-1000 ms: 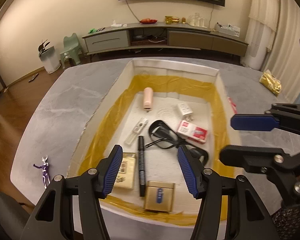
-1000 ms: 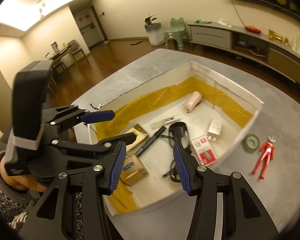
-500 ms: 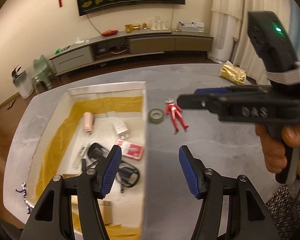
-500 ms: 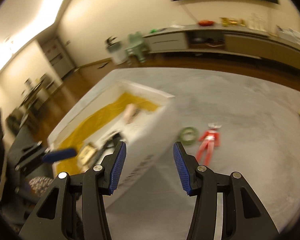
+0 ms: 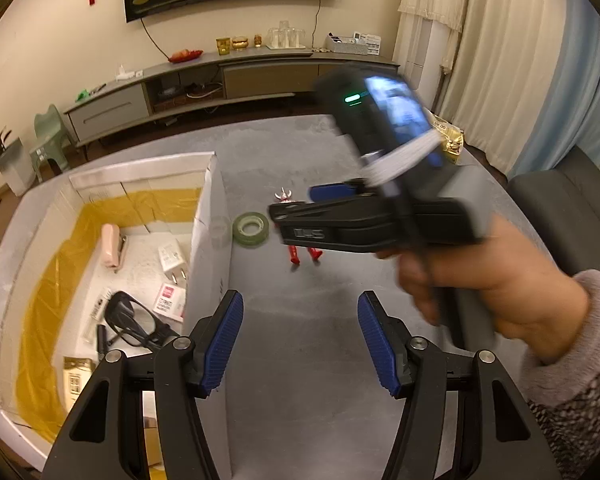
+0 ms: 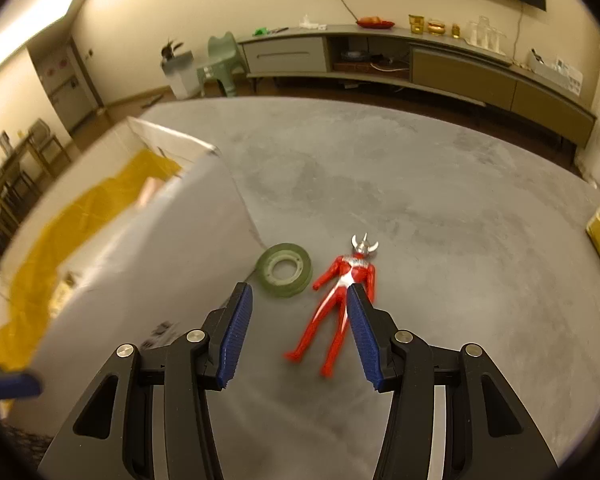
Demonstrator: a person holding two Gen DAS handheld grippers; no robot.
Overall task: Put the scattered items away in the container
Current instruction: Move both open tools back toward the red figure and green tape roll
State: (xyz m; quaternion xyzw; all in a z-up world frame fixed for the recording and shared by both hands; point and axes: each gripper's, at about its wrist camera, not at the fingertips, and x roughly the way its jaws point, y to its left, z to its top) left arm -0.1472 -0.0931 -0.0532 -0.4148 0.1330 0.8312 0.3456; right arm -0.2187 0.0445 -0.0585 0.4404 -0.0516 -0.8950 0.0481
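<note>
Hiding most of red figure [image 5: 296,250] in left view: right gripper [image 6: 300,330], agape, empty; left gripper [image 5: 300,342] likewise, tape roll [image 6: 285,270] at 11 o'clock.

The plastic hero figure [image 6: 342,292] was bright red with a silver chest stripe and a silver horned head. The round tape roll [image 6: 285,270] was dull green. The open white box [image 5: 204,248] carried a mustard-yellow lining, and the stone-look tabletop [image 6: 440,208] was mottled grey. Both grippers' ribbed pads [image 6: 236,336] were blue on black frames.

Living room: sideboard [image 5: 228,76], curtains [image 5: 500,60].
</note>
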